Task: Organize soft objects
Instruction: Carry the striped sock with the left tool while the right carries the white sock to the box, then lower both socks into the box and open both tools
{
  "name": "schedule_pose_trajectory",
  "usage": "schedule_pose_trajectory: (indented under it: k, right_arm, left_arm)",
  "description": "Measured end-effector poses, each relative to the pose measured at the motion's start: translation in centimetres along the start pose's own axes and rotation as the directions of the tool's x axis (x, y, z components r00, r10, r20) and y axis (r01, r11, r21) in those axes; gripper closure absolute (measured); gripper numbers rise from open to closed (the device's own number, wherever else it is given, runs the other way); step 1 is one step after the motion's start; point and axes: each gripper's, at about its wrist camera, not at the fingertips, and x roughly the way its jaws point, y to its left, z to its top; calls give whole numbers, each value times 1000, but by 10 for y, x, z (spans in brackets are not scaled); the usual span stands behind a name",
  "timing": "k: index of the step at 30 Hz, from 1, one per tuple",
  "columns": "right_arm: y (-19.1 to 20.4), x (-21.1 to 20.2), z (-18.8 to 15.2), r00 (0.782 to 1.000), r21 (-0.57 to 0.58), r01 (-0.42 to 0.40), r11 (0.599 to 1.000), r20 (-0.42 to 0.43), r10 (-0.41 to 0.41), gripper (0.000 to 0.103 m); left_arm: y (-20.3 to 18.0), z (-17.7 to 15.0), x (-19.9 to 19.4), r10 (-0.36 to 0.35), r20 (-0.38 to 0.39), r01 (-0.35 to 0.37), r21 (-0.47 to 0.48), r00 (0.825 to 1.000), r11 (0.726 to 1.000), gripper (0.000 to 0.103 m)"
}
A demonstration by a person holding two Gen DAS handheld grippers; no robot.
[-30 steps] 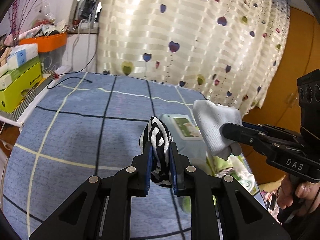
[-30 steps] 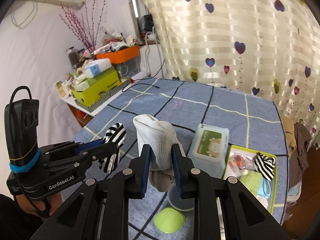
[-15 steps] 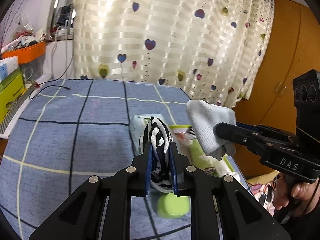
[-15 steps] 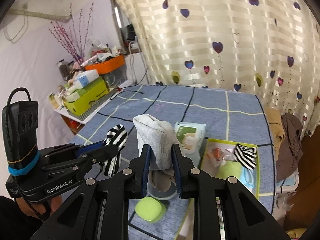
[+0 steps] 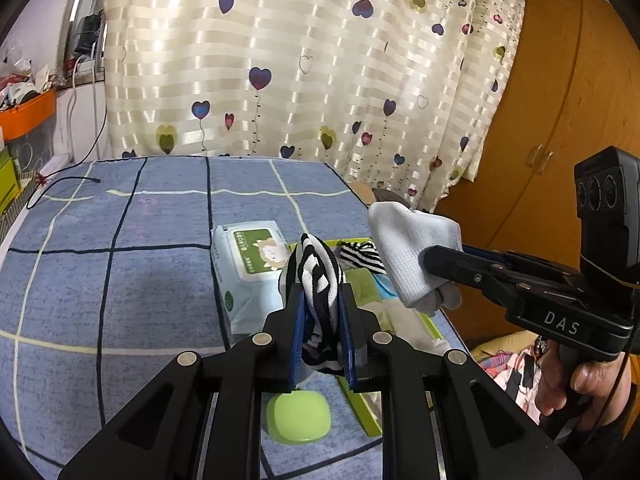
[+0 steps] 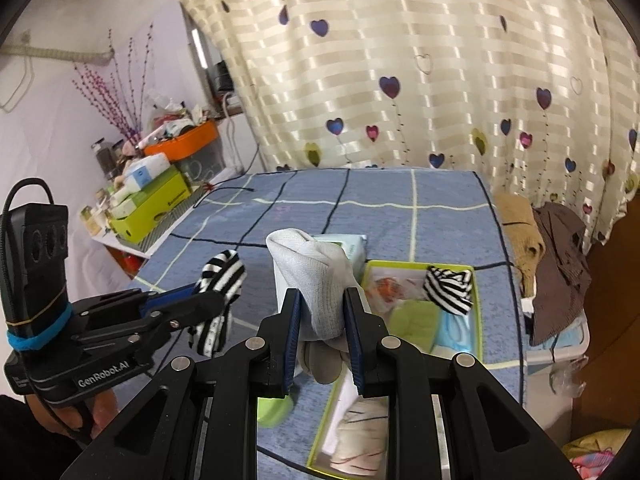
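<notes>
A black-and-white striped sock [image 5: 318, 276], a soft knit bunched into a rounded lump, is clamped between the blue pads of the left tongs [image 5: 322, 322] and held in the air above the blue checked cloth [image 5: 152, 280] that covers the worktop. Just beside it to the right, a white ribbed sock [image 6: 316, 280] with a grey toe is pinched in the right tongs [image 6: 322, 330], its fabric folded into a blunt peak above the pads. Below and beyond both lies a shallow green-rimmed tray [image 6: 478, 300], rectangular, holding a second striped sock [image 6: 448, 288] crumpled at its far end along with other soft, pale pieces. A flat, glossy pack of wet wipes [image 5: 250, 264] with a green label lies left of the tray, and a smooth, rounded lime-green lid [image 5: 299, 418] sits nearer. A cream satin-striped curtain [image 5: 300, 60] printed with hearts hangs behind.
</notes>
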Motion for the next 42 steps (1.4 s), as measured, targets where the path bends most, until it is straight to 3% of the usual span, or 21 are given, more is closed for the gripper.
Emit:
schedule_pose_trajectory:
  k: [11,20,25,29,34,39,42]
  right_arm:
    - [-62,12,-12,998,89,53,995,-21,-52,82]
    - [-117,66,-30,981,133,133,982,-156,-112,82]
    - [-128,100,-45,967,124,145,982,-230,-114,82]
    - [-134,98,-45,972,149,131,980,-213,-98,76]
    - [-127,73,-43,983,149,112,982,-159,-88,59]
    - [-123,54,-40,990,151,98,984,-111,-81,58]
    - [-121,48,-39,993,150,85,985,-96,-71,58]
  left_arm:
    - [-28,5,33,-15,-63,18,39,998,999,86]
    - [-48,2,59,-26,-115,33,53,993,998,86]
    - [-53,-4,72,-40,-157,48,48,987,998,86]
    - [-57,-11,82,-47,-190,57,46,981,997,86]
    - [-56,-16,93,-40,-215,47,30,976,998,86]
    - [-61,-24,107,-40,-247,45,14,968,999,86]
    - [-57,-25,116,-7,-258,4,-11,966,1000,86]
